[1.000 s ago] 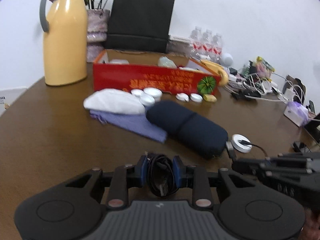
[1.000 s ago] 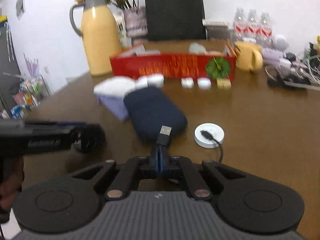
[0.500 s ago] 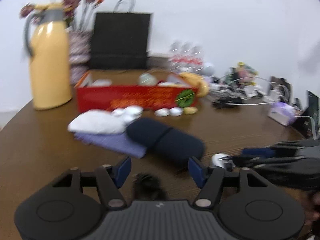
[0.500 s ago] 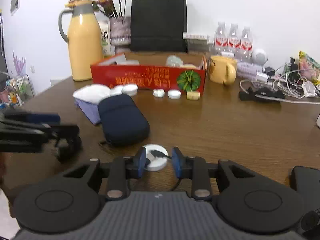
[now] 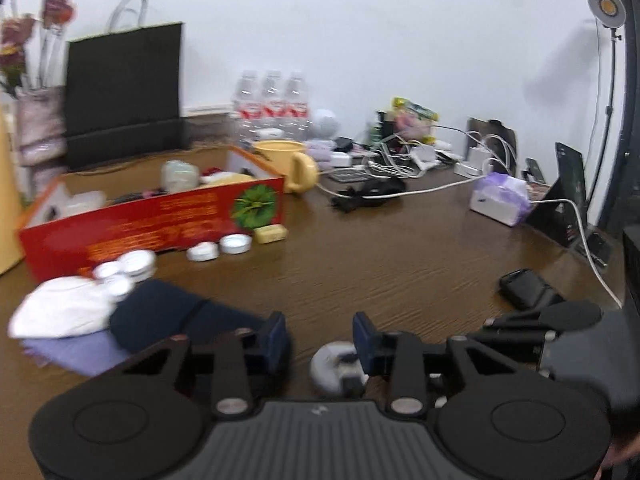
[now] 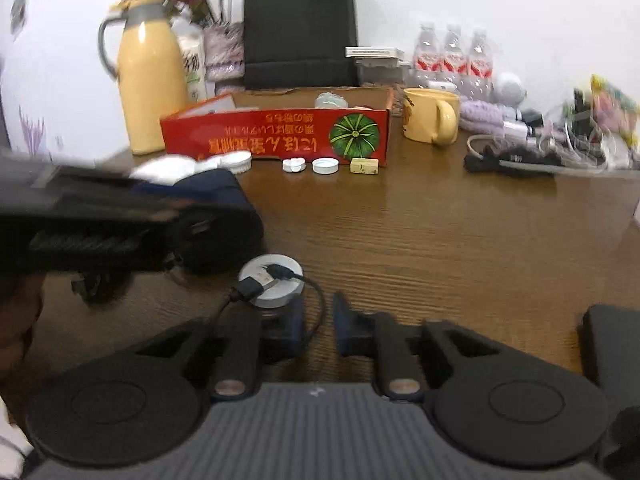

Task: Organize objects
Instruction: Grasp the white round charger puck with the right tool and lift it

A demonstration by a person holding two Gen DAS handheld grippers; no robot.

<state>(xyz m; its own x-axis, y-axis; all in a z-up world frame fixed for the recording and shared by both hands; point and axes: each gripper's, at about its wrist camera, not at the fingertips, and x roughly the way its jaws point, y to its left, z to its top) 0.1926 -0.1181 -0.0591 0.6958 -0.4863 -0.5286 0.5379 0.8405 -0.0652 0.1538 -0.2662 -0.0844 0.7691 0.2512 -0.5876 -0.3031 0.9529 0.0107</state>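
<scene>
A white charging puck [image 6: 272,284] lies on the brown table [image 6: 440,232], with its black cable's USB plug [image 6: 254,287] resting on top. My right gripper [image 6: 318,322] hovers just behind the puck. A narrow gap shows between its closing jaws, and the cable loops past the left pad untouched. My left gripper [image 5: 320,340] is open and closing. The puck [image 5: 332,364] lies low between its fingers, close to the right pad [image 5: 364,344], unpressed. In the right wrist view it [image 6: 100,220] crosses in front of the navy pouch [image 6: 224,204].
A red box [image 6: 276,136] with several items stands at the back, with caps [image 6: 326,166] and a small yellow block in front. A yellow jug [image 6: 152,76], a yellow mug [image 6: 430,120], bottles and tangled cables [image 5: 400,160] line the rear. White and purple cloths [image 5: 64,316] lie left, a black case [image 5: 524,288] right.
The left gripper let go of the coiled black cable, opened wide, swung right and narrowed over the puck. The right gripper released the USB plug, which now lies on the puck.
</scene>
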